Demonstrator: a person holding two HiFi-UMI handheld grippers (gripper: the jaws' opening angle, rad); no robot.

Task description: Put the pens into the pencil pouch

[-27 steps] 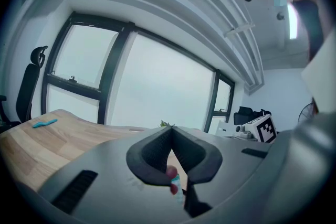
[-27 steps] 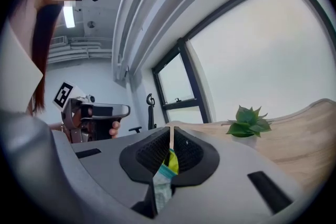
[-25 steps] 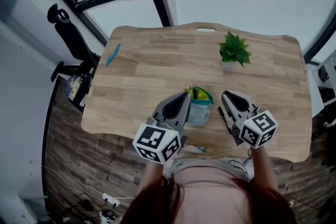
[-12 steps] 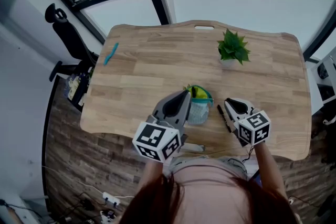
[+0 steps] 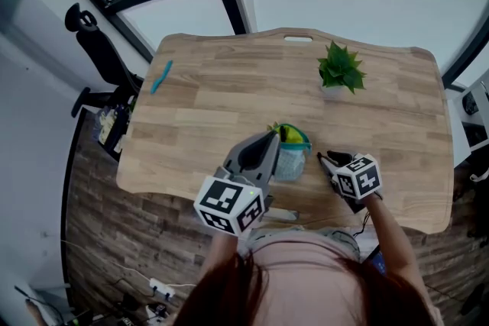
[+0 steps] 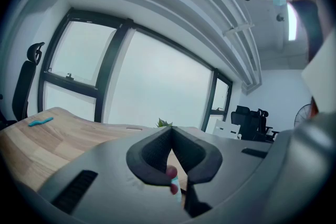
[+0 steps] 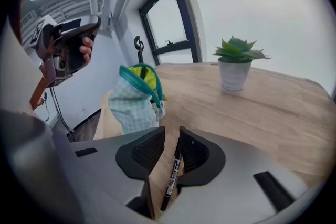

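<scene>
A green-checked pencil pouch point(image 5: 291, 157) with a teal zip stands upright at the table's near middle, its yellow-lined mouth point(image 7: 137, 74) open upward. My left gripper point(image 5: 270, 140) is shut on the pouch's rim; a teal and pink bit shows under its closed pads point(image 6: 171, 186). A black pen point(image 7: 171, 178) lies on the wood to the right of the pouch. My right gripper point(image 5: 327, 162) is tilted down over it. Its jaws are opening, with the pen between them along the right pad point(image 7: 195, 152). A teal pen point(image 5: 162, 77) lies at the table's far left.
A small potted plant point(image 5: 340, 72) stands at the back right of the wooden table point(image 5: 229, 91). A black office chair point(image 5: 99, 50) sits off the left edge. The near table edge runs just behind both grippers.
My right gripper has sunk toward the table and tipped downward over the black pen, and its jaws have parted. The left gripper and the pouch have stayed still.
</scene>
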